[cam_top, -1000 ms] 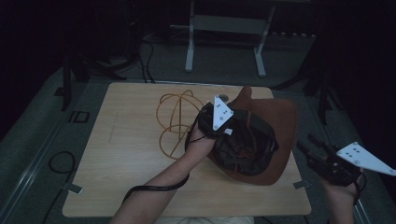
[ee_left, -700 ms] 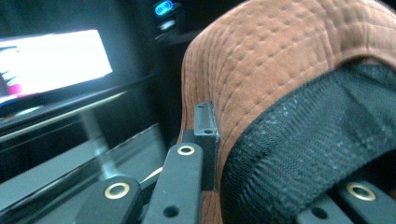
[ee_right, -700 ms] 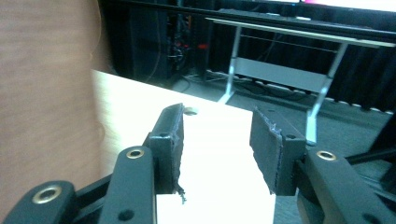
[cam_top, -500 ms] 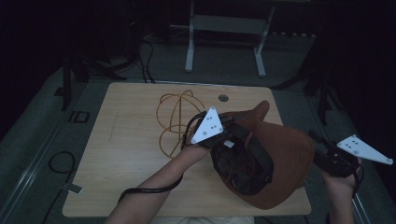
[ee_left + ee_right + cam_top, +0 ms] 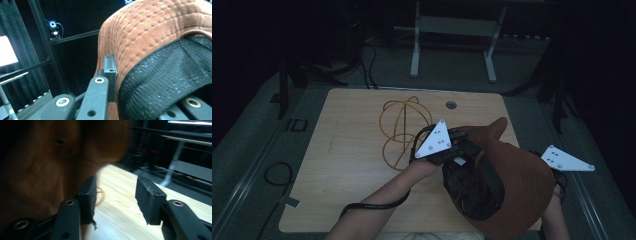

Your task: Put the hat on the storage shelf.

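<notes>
Brown hat [image 5: 517,185] clamped at its brim by left gripper [image 5: 110,75] fingers; right gripper [image 5: 116,195] fingers apart, just opening, empty, beside it.

Left forearm [image 5: 382,197] enters from the bottom edge and angles up and right to the left gripper [image 5: 457,150], grey plate [image 5: 434,141] on top. Its 2 jaws are clamped tight on the hat [image 5: 150,32]: 1 pad outside the brim, the other inside against the black lining.

Right gripper [image 5: 116,195] sits low, right of the left one, plate [image 5: 566,160] tilted; the right hand [image 5: 554,207] is below it. Its 2 jaws stand apart with nothing between the pads, and have just been opening. The hat is blurred just beside its left-hand pad.
</notes>
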Demonstrator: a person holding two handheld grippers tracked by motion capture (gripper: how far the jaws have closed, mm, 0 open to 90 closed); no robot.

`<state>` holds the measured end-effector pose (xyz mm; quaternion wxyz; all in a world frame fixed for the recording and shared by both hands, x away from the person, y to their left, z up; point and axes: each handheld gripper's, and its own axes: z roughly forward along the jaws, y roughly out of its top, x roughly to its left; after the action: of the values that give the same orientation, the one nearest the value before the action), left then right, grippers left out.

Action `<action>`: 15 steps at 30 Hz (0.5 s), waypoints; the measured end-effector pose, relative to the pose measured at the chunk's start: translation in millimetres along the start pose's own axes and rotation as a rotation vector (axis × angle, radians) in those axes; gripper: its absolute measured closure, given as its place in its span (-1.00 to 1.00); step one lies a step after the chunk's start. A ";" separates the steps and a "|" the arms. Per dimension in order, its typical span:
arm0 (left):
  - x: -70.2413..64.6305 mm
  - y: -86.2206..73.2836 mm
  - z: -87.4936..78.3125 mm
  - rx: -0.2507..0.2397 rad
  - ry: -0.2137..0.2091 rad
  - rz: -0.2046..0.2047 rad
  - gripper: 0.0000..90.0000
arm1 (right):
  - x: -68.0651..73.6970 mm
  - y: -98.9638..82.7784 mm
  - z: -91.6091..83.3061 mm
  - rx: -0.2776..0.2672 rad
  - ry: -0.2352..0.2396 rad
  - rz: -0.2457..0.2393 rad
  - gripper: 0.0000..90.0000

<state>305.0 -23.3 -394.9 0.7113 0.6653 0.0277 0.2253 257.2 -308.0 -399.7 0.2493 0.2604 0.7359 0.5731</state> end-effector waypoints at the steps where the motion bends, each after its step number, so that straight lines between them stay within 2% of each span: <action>1: -2.4 -0.4 1.4 0.002 0.013 0.004 0.91 | 2.3 0.0 8.3 -0.011 0.054 -0.021 0.15; 3: -3.2 -1.1 2.1 -0.003 0.009 -0.002 0.91 | 2.5 0.2 11.0 -0.009 0.062 -0.034 0.12; 4: -6.1 -1.9 3.7 -0.005 0.022 0.007 0.91 | 7.6 1.4 17.8 -0.043 0.110 -0.004 0.07; 6: -6.8 -2.1 3.8 -0.012 0.027 0.003 0.91 | 8.8 2.9 20.8 -0.064 0.133 0.012 0.04; 11: -12.4 0.0 6.0 -0.022 0.074 0.002 0.91 | 8.5 6.0 25.8 -0.110 0.156 0.025 0.00; 12: -12.9 0.3 6.6 -0.018 0.071 0.000 0.91 | 5.7 5.4 27.2 -0.112 0.166 -0.007 -0.01; 13: -13.9 0.6 8.0 -0.014 0.063 -0.012 0.91 | 8.1 6.4 28.9 -0.126 0.173 0.032 -0.03; 14: -15.6 0.5 8.9 -0.010 0.067 -0.006 0.91 | 8.3 7.0 30.1 -0.129 0.174 0.033 -0.04; 15: -16.8 0.1 9.7 -0.002 0.059 -0.003 0.91 | 5.3 7.0 30.6 -0.131 0.182 0.000 -0.03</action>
<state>293.1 -38.4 -398.1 0.7112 0.6575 0.0496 0.2438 274.3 -281.2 -400.0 0.1981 0.1903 0.7163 0.6414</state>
